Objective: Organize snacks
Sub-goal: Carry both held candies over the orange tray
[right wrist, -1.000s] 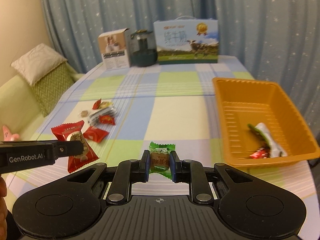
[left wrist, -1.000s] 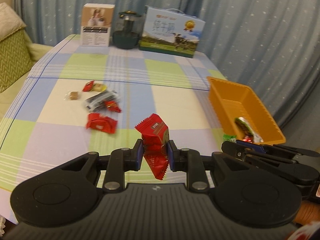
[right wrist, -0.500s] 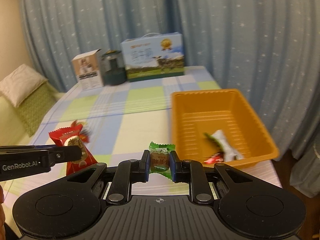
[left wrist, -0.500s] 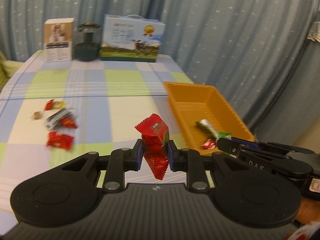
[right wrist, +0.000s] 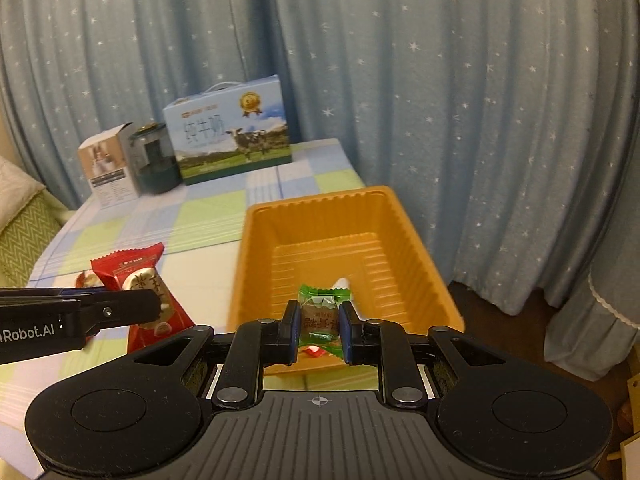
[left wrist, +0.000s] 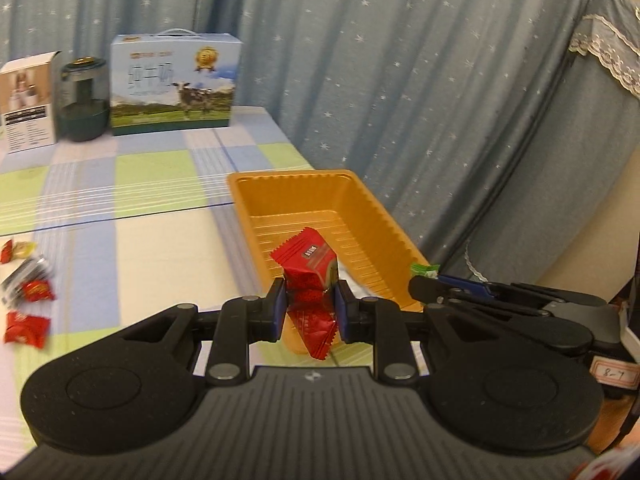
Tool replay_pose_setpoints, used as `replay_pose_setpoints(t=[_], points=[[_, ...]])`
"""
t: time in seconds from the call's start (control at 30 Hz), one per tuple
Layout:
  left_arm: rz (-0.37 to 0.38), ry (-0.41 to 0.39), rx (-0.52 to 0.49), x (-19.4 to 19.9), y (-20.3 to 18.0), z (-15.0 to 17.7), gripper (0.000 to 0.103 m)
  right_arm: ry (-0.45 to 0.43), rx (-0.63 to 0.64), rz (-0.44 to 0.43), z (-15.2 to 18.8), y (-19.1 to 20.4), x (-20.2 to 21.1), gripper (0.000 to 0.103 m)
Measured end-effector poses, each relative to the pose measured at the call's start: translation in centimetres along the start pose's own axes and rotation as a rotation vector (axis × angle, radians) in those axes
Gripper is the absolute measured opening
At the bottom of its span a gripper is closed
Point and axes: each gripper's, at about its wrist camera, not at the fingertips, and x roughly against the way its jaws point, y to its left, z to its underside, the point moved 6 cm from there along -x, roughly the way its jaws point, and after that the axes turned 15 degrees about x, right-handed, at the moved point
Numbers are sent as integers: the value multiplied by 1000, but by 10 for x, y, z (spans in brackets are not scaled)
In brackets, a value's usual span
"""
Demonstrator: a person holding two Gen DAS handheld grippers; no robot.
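Two tools, both clenched on snacks. My left tool (left wrist: 310, 307) is gripping a red packet (left wrist: 310, 276) before the orange tray's (left wrist: 372, 204) near end; only this view is showing loose snacks (left wrist: 28, 300) lying on the desk (left wrist: 160, 248). My right tool (right wrist: 320, 333) is pinching a green-wrapped candy (right wrist: 322, 312) above the tray.

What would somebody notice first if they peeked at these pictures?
Probably the two treats pinched up in the air: a red snack packet in the left hand-held gripper and a small green-wrapped candy in the right hand-held gripper. Right behind them sits a big orange tray at the edge of the checkered tablecloth, and a milk box with a cow on it stands at the far end, by the starry blue curtain.
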Motion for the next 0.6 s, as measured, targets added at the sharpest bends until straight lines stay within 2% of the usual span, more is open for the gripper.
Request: replay_pose_setpoints(t=[0.27, 0.6], points=[[14, 25, -25, -36, -13, -10, 22, 8, -8, 14, -4, -25, -22, 21], [12, 70, -38, -76, -11, -8, 23, 24, -28, 27, -6, -45, -50, 21]])
